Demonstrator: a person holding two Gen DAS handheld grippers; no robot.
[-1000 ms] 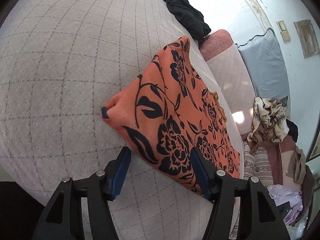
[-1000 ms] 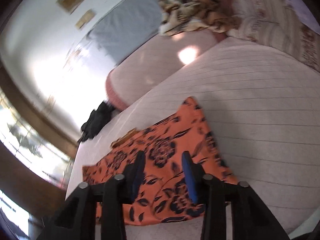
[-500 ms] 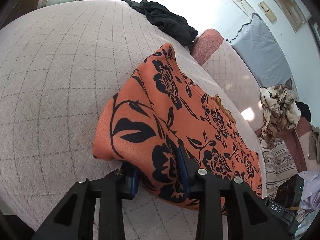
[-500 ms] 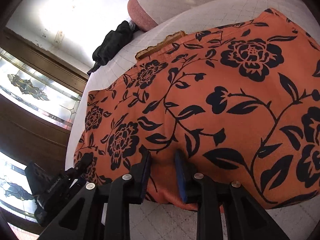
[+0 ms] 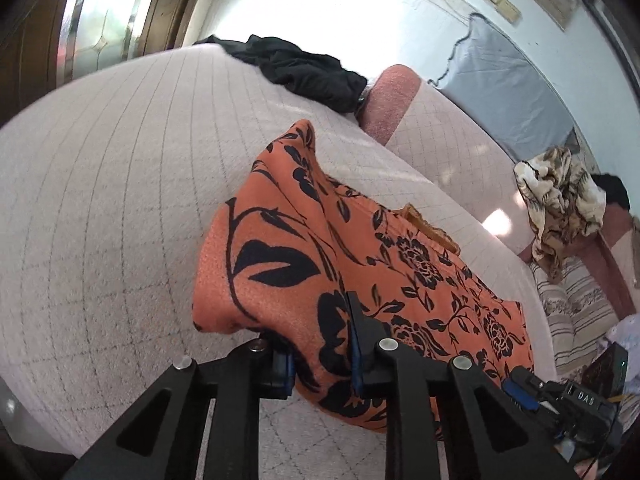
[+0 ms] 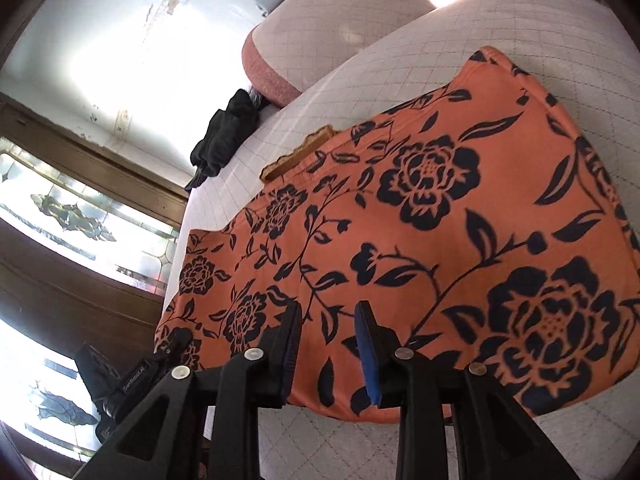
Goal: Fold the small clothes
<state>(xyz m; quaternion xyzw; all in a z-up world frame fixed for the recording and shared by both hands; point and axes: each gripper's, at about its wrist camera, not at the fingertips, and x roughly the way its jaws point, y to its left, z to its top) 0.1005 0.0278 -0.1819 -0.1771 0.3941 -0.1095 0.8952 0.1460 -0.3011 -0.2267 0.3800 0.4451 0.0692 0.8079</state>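
An orange garment with black flowers (image 5: 360,252) lies on the pale quilted bed (image 5: 120,184). My left gripper (image 5: 320,344) is shut on its near left edge and lifts that corner off the bed. In the right wrist view the same garment (image 6: 420,220) spreads wide. My right gripper (image 6: 328,344) is shut on its near edge, with cloth bunched between the blue pads. Each gripper shows at the edge of the other's view: the right gripper (image 5: 560,400) and the left gripper (image 6: 132,376).
A black garment (image 5: 304,68) lies at the far end of the bed by a pink bolster (image 5: 392,96). A patterned brown cloth (image 5: 560,200) is heaped at the right beside a striped cushion (image 5: 576,312). A glass-panelled wooden door (image 6: 60,220) stands at the left.
A second ago both grippers were open over the garment. They closed on its near edge, and now the left one has raised its corner higher off the bed.
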